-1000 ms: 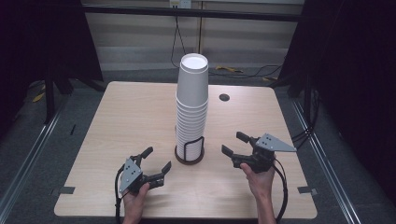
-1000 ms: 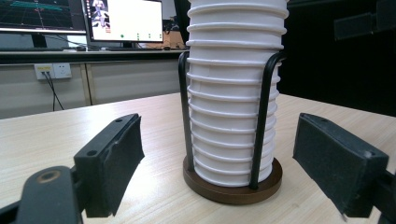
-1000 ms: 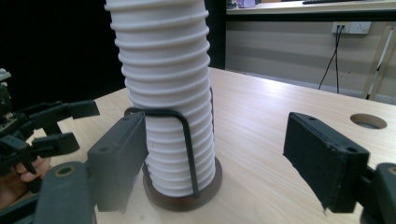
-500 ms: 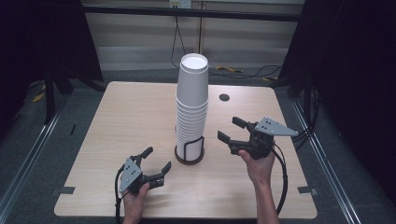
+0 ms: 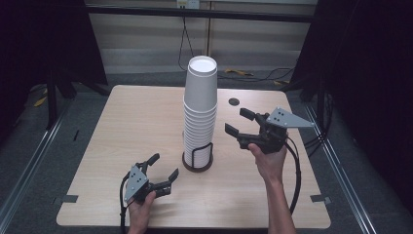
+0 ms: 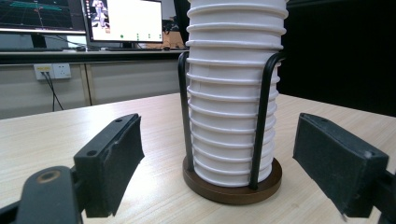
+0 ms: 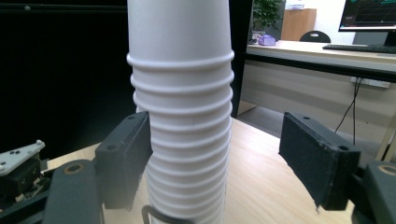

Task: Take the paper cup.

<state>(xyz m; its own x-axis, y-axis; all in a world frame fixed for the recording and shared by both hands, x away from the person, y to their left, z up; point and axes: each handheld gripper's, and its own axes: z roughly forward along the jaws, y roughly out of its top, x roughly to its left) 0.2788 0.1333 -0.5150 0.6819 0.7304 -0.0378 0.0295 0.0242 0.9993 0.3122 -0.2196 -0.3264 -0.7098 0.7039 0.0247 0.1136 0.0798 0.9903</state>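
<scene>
Both claws, left (image 5: 162, 169) and right (image 5: 237, 123), open, empty beside cup stack (image 5: 200, 109)

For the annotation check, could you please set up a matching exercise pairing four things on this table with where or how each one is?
Things:
1. stack of paper cups
2. round wooden base
3. left tongs
4. right tongs

Places or states:
A. raised off the table, open, pointed at the cups
B. low near the table's front edge, open
C. upside down inside black wire uprights
D. flat on the table beneath the cups

Pairs: 1-C, 2-D, 3-B, 4-A
</scene>
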